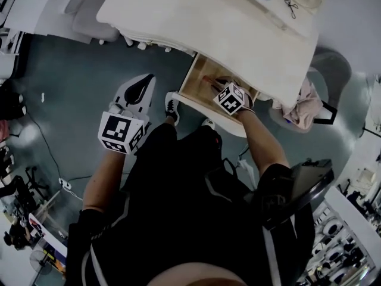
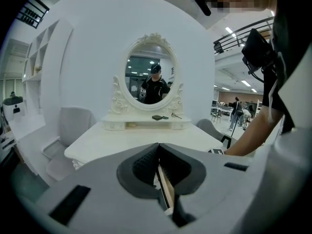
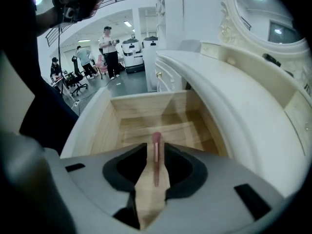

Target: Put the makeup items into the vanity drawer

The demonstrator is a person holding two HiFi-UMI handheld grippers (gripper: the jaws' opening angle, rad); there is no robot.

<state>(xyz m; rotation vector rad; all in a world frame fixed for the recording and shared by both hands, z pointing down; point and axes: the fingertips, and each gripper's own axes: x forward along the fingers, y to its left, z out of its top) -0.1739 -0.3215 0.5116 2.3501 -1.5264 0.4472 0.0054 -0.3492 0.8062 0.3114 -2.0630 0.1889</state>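
Right gripper [image 3: 155, 152], jaws released and apart, is hovering over the open vanity drawer [image 3: 146, 106], a slim pink makeup stick [image 3: 156, 140] lying just beneath its gap; judged next: lifting clear and fetching the eyelash curler [image 1: 290, 6] farther ahead.

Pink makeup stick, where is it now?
Right gripper view: the pink makeup stick is inside the open wooden drawer, framed by the open right gripper, left of the vanity top.

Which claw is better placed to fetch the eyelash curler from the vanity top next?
Right, probably. The right claw is open over the drawer, a pink stick ungripped between its jaws, and it is nearer the eyelash curler. The left claw is shut, out over the floor.
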